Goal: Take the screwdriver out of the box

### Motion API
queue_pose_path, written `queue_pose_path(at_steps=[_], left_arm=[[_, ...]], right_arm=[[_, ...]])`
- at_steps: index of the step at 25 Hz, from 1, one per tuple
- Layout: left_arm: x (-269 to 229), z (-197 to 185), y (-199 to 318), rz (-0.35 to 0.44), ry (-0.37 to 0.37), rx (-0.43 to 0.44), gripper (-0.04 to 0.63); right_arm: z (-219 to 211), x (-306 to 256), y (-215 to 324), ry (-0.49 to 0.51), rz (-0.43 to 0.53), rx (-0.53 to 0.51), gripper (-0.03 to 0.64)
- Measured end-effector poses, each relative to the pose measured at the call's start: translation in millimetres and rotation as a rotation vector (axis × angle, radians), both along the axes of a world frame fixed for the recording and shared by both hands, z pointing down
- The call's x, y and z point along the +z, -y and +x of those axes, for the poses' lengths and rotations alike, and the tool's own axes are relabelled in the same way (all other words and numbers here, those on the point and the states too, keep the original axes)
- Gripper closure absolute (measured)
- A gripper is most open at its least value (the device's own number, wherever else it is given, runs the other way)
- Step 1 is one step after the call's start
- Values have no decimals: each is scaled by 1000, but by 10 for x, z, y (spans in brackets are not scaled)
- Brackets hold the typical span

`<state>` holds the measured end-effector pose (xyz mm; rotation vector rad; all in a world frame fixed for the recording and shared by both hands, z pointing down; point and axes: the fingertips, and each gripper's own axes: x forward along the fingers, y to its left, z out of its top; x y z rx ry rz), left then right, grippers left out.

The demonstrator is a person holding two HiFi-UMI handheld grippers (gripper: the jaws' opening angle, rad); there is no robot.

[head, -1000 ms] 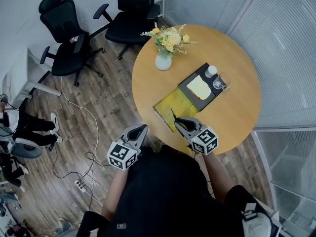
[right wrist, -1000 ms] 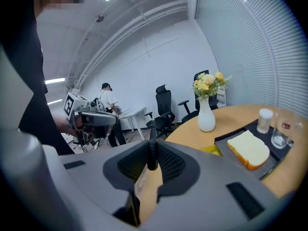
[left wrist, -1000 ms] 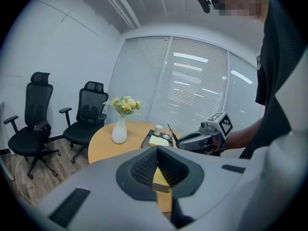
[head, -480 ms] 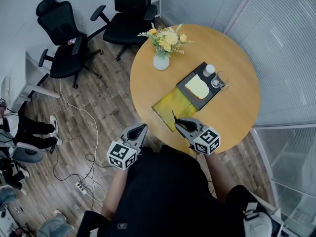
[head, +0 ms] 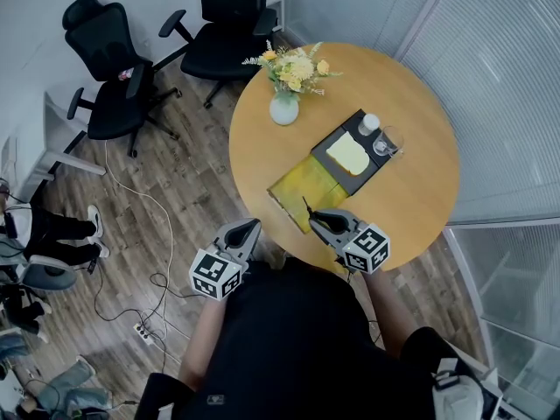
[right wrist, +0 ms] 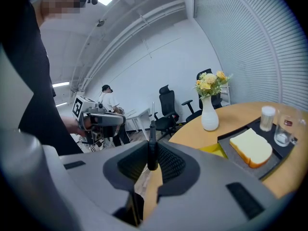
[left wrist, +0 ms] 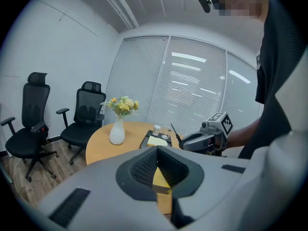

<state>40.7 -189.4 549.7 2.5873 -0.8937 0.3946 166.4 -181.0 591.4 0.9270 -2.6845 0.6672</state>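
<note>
- The right gripper [head: 317,220] is clamped on the black handle of the screwdriver [head: 308,208]. So the tool is already clear of the yellow box [head: 306,182] and sticks up out of the jaws with its thin shaft pointing away from the person.
- The grip looks pretty low on the handle to me. Most of the tool stands free above the pads, so a quick wrist flick could make it pivot or slide out.
- If it does slip, it's hanging right around the near edge of the round table [head: 411,129]. It could bounce off the rim, land on the wood floor [head: 175,191] and roll toward the cables [head: 157,278] down there.
- The shaft is basically a spike. Swinging forward without looking could poke the box wall or catch its lip and drag it.
- Further in there's a dark tray [head: 325,154] with a slice of bread [head: 348,154] and a glass [head: 386,143], plus a vase of flowers [head: 284,109]. Overshooting the set-down spot could tip the glass or the vase.
- The left gripper [head: 248,231] has its tips together with nothing in them, hanging off the table edge just beside the right one. It's no backup if the tool drops, and bumping the two together could jar the hold loose.
- Letting go before the handle rests on the tabletop would probably send it rolling, since it's round.
</note>
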Motion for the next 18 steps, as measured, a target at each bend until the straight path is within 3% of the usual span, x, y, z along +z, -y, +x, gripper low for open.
queue_pose_path(at_steps=[18], left_arm=[[20,-37,-23,-2,-4,-10,589]], right_arm=[[-17,103,-46,-15,-15,-8,560]])
